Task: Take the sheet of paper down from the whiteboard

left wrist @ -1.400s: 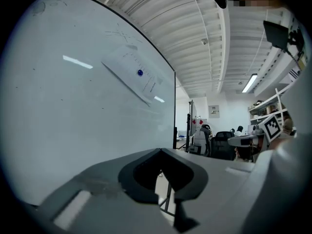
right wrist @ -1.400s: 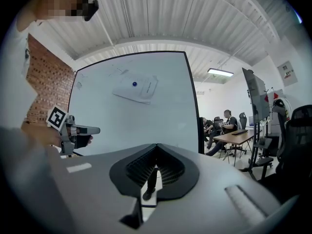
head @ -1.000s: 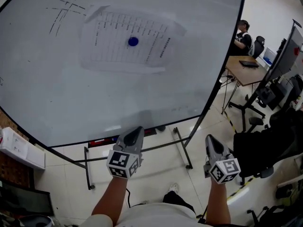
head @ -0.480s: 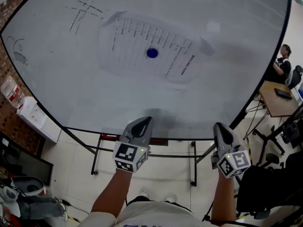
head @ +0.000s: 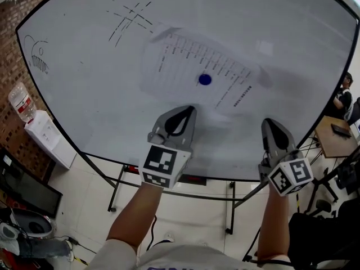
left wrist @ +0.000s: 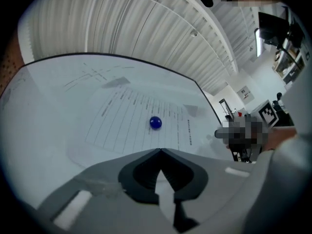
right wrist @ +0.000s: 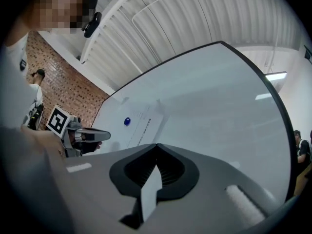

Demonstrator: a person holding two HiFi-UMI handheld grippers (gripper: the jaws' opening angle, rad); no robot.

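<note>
A printed sheet of paper (head: 194, 75) hangs on the whiteboard (head: 84, 94), pinned at its middle by a round blue magnet (head: 205, 79). In the left gripper view the paper (left wrist: 131, 126) and the magnet (left wrist: 155, 123) lie just beyond the jaw tips. My left gripper (head: 188, 110) is shut and empty, its tip right below the sheet's lower edge. My right gripper (head: 269, 122) is shut and empty too, raised in front of bare board to the right of the sheet. In the right gripper view the magnet (right wrist: 127, 121) shows far left.
Marker scribbles (head: 129, 13) sit at the board's upper left and a small drawing (head: 38, 55) near its left edge. A brick wall (head: 14, 49) with a water bottle (head: 20, 103) is on the left. A desk (head: 332, 134) and a seated person are at the right.
Both grippers have risen from below the board's bottom edge to in front of the board. The left one now reaches the sheet's lower edge. The view has swung left.
</note>
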